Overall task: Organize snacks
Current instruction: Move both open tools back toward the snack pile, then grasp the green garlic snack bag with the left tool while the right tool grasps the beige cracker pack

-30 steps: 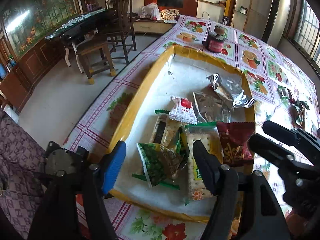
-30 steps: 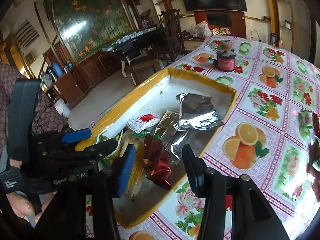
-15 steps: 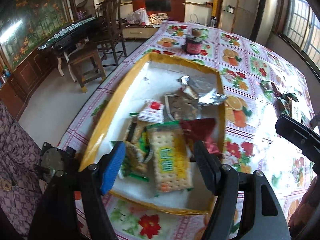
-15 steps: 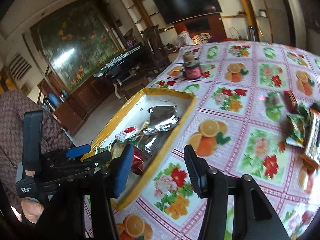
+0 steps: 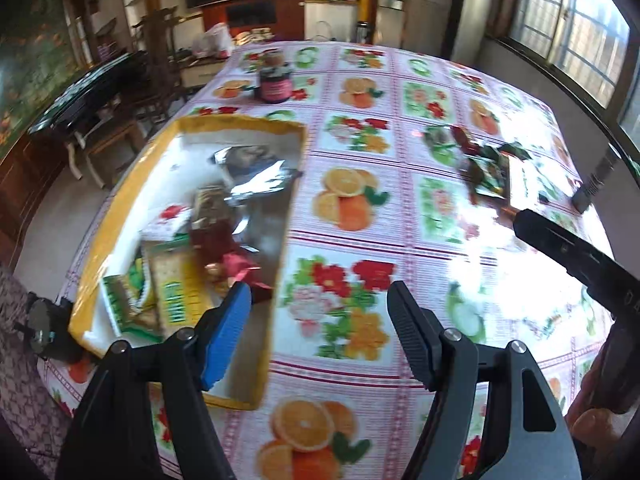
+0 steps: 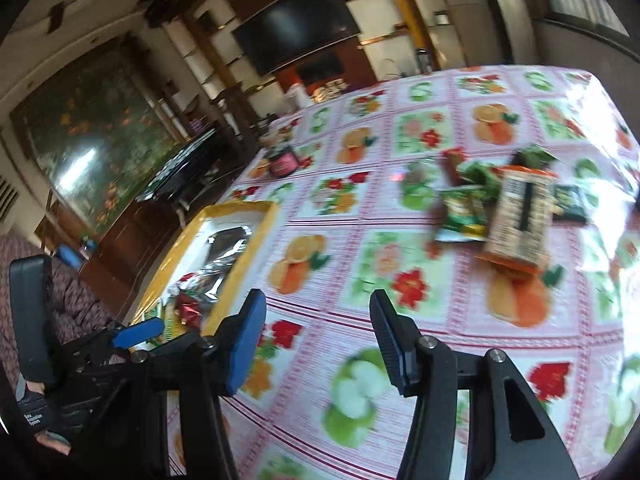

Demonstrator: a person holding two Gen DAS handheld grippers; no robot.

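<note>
A yellow-rimmed tray (image 5: 132,184) holds a cracker pack (image 5: 176,292), a red packet (image 5: 224,252) and a silver foil bag (image 5: 256,176). My left gripper (image 5: 318,296) hovers open over the tablecloth just right of the tray, nothing between its fingers. My right gripper (image 6: 316,304) is over bare tablecloth with its jaws opening and nothing between them. Ahead of it lie loose snacks: a long cracker pack (image 6: 520,220), a green packet (image 6: 464,212) and darker packets. The tray (image 6: 240,208) sits to its left. The same loose snacks (image 5: 484,160) show at the far right in the left wrist view.
A dark red jar (image 5: 274,86) stands on the fruit-print tablecloth beyond the tray. One finger of the right gripper (image 5: 576,256) reaches in from the right. A patterned sleeve (image 6: 68,304) is at the left. Chairs and a dark table stand past the table's left edge.
Both grippers have swung right, away from the tray and toward the loose snacks. The red packet that was between the right fingers now lies in the tray. The right jaws have widened.
</note>
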